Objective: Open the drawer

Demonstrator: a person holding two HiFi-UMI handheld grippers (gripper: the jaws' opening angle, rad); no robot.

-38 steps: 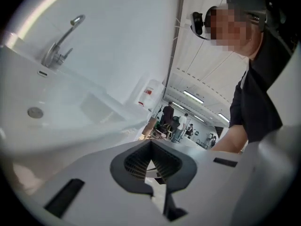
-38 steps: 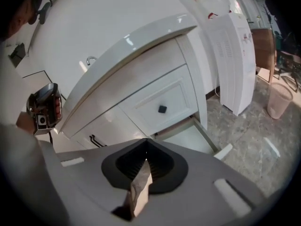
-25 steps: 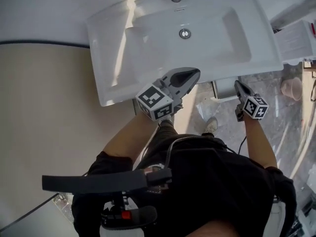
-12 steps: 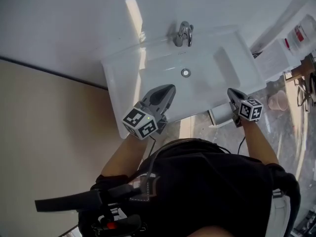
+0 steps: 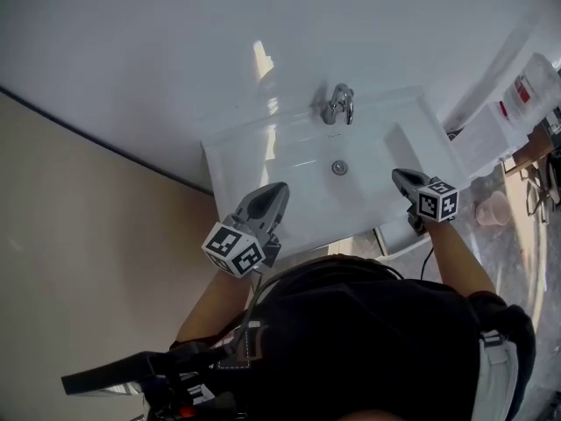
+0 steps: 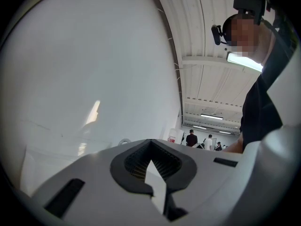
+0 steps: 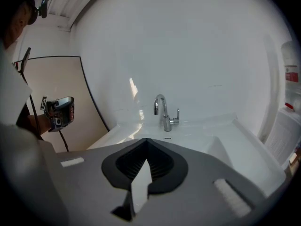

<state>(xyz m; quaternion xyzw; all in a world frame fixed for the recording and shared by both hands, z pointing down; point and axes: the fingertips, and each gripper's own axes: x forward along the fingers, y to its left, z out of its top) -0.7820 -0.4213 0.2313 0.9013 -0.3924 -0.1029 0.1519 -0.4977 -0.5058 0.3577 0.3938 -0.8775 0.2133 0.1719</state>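
White washbasin (image 5: 302,156) lies under our jaws; left gripper (image 5: 278,189) and right gripper (image 5: 397,176) are pressed together, empty. No drawer shows, likely below them; we are only approaching, so next we reach down.

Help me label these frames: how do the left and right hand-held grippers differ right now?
The left hand-held gripper hangs over the front left part of the sink; the right hand-held gripper hangs over its front right edge. The left one's view faces mostly bare white wall; the right one's looks down toward the faucet. Both have jaws shut and hold nothing.
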